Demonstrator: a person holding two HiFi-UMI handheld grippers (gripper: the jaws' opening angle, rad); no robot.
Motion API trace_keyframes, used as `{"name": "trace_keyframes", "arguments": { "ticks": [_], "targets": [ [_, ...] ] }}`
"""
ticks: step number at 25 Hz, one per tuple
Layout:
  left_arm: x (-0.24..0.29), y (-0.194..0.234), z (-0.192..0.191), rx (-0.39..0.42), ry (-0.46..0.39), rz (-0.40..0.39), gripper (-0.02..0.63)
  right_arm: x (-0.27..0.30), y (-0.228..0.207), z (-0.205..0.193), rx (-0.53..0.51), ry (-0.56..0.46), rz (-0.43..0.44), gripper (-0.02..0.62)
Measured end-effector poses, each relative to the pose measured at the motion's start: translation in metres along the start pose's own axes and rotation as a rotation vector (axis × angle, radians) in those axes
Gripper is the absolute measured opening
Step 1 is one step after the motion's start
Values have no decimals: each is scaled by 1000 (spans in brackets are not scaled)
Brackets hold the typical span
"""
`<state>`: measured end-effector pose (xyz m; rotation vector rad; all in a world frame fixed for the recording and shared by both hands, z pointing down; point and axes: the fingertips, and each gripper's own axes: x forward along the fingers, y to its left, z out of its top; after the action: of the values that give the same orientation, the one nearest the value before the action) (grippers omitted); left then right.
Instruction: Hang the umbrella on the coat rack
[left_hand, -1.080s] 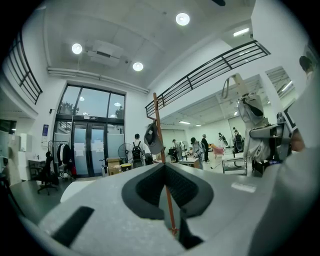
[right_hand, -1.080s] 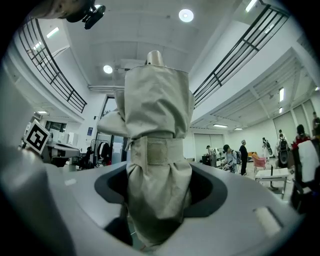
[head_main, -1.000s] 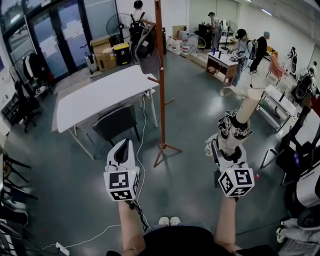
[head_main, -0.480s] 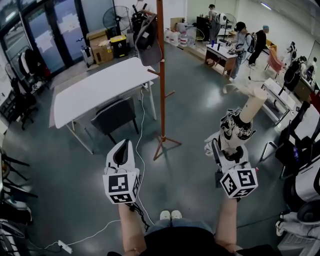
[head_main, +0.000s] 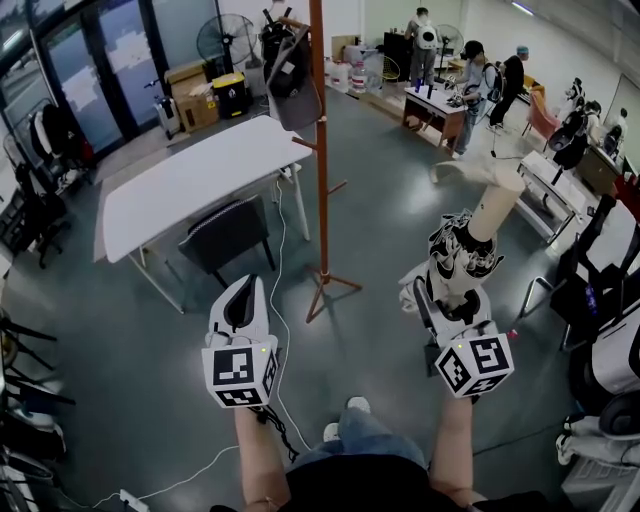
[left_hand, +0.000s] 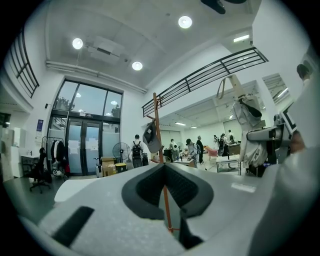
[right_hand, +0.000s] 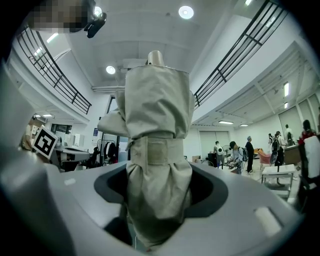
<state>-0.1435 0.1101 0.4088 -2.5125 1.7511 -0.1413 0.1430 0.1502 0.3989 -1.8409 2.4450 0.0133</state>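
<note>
Head view, nearest first: the left claw sits at 7 o'clock in the frame and the right claw at 5 o'clock, each on an outstretched arm over the grey floor. The left claw's jaws meet at their tips with nothing between them; in the left gripper view only a thin slit shows between the dark pads. The right claw is clamped on the folded umbrella, and the right gripper view shows the beige fabric and its strap filling the space between the pads. From that claw the umbrella runs out toward 1 o'clock, with black-and-white cloth near the jaws, then a beige tube, then a curved handle at its far end. The umbrella is well apart from the coat rack, which stands at 12 o'clock with a dark cap on a peg. A dark chair and a white surface lie at 10 o'clock. Several people stand far off at 1 o'clock.
</note>
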Motion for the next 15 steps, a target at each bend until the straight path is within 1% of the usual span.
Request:
{"name": "trace_keyframes", "arguments": {
  "ticks": [4,9,15],
  "targets": [
    [18,0,-3,-6,8,-19,2,13,-2,1,-4,6,10,305],
    [59,-2,-9,3,14,-42,2,46,-18,-3,9,2,23,305],
    [124,30,-14,2,18,4,2,122,-38,-1,5,-6,62,305]
  ]
}}
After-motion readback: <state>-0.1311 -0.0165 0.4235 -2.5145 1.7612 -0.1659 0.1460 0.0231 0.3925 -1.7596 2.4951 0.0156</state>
